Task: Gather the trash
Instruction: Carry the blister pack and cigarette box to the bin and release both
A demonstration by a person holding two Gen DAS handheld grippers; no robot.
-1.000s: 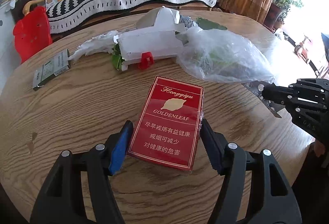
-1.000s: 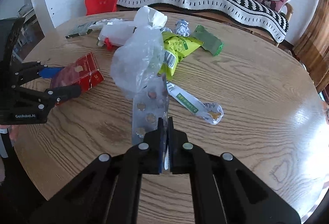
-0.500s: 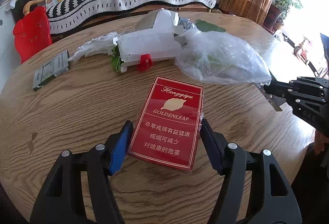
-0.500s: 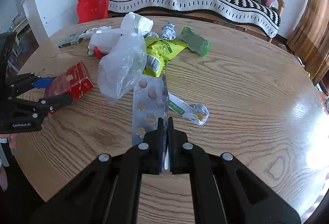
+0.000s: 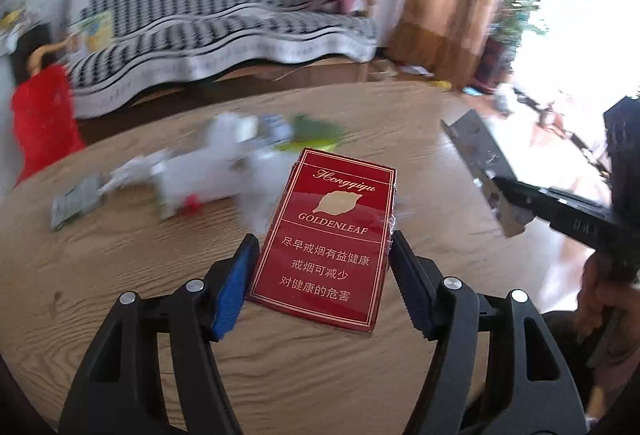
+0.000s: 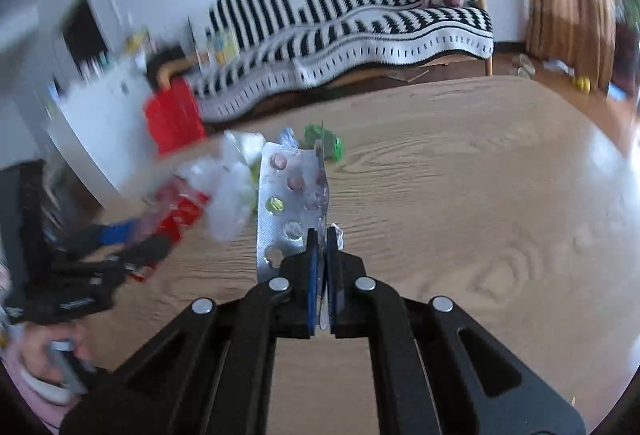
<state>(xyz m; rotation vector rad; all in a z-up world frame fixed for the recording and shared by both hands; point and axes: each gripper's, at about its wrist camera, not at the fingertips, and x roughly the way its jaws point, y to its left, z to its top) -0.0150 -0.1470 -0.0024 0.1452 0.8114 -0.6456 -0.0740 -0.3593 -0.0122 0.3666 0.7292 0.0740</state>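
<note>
The left gripper (image 5: 322, 277) is gripping the red cigarette pack (image 5: 334, 235) across its width, one pad pressing on each long side; the pack's long axis is running straight out along the fingers, its far end pointing toward the sofa (image 5: 224, 35); the pack appears to be hanging clear above the wooden table (image 5: 100, 275), though the blur is making that hard to confirm. The right gripper (image 6: 322, 235) is standing pressed together, pinching the near end of a silver pill strip (image 6: 290, 195); the strip is rising upright from the jaws, its long axis also leading away toward the far side. Beyond both, the remaining litter (image 5: 208, 171) is lying in a smeared heap on the far left part of the table, well apart from either gripper. No bin is showing in either view, so which way the held pieces are to be carried cannot be told; judging by the load, both hands are already full and neither is free for the heap.
</note>
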